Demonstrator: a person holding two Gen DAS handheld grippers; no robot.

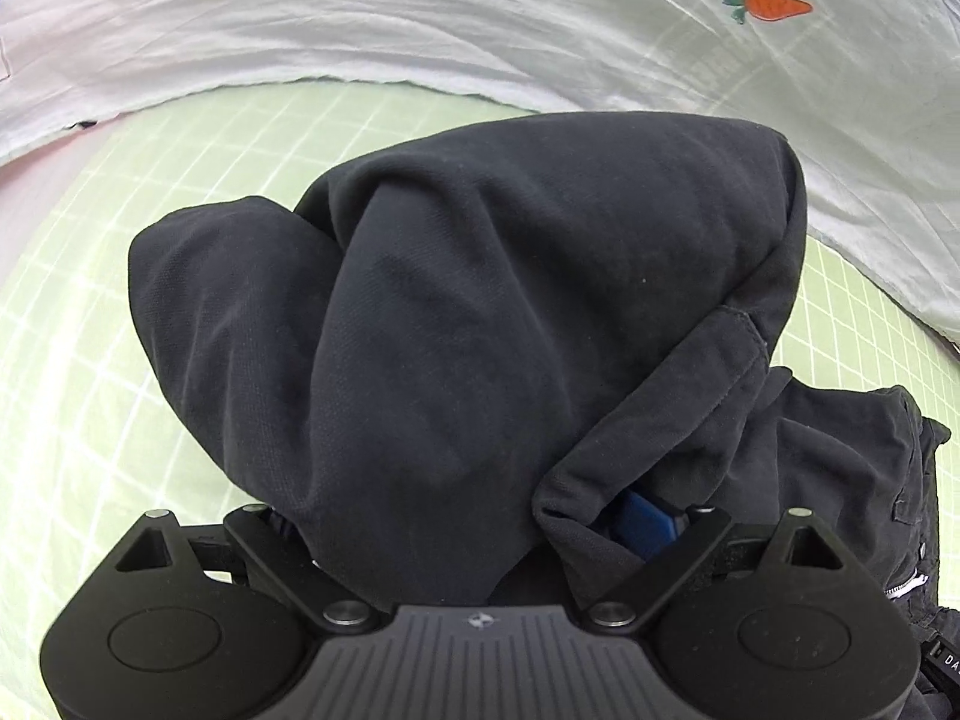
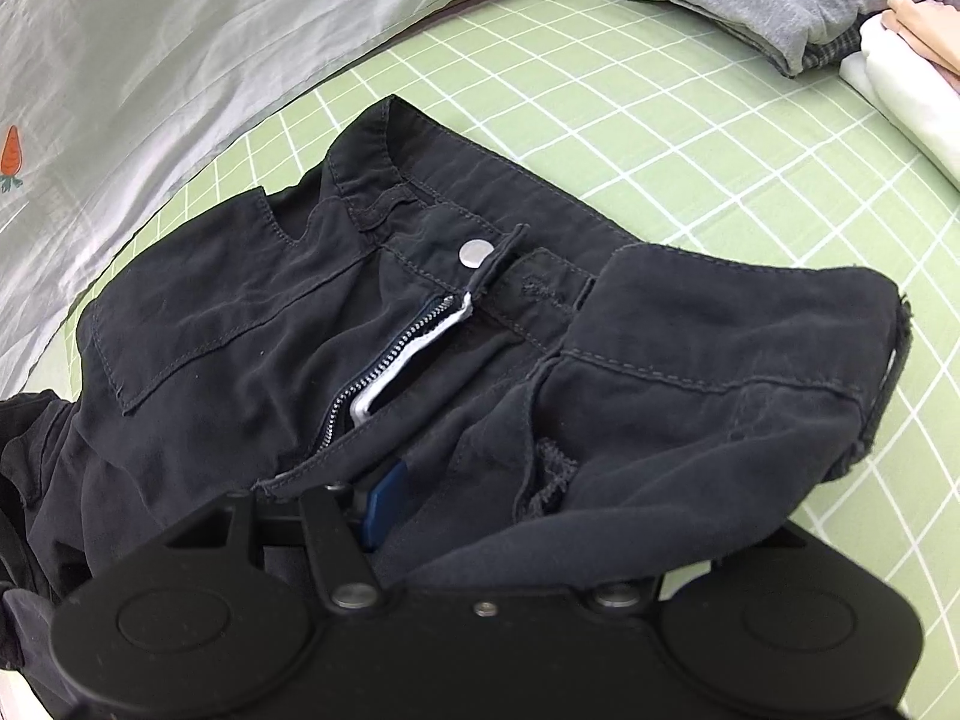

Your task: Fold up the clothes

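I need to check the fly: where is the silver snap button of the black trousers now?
In the right wrist view the silver snap button sits near the picture's centre, on the waistband of the black trousers, just above the open zipper.

— Where did the trousers [image 2: 420, 348] sit for you?
— Draped over your right gripper's [image 2: 384, 510] fingers, waistband ahead of them.
— And beyond?
— The sheet [image 2: 690, 138] lay under them, folded stack [image 2: 780, 6] far ahead-right, quilt [image 2: 180, 48] ahead-left.
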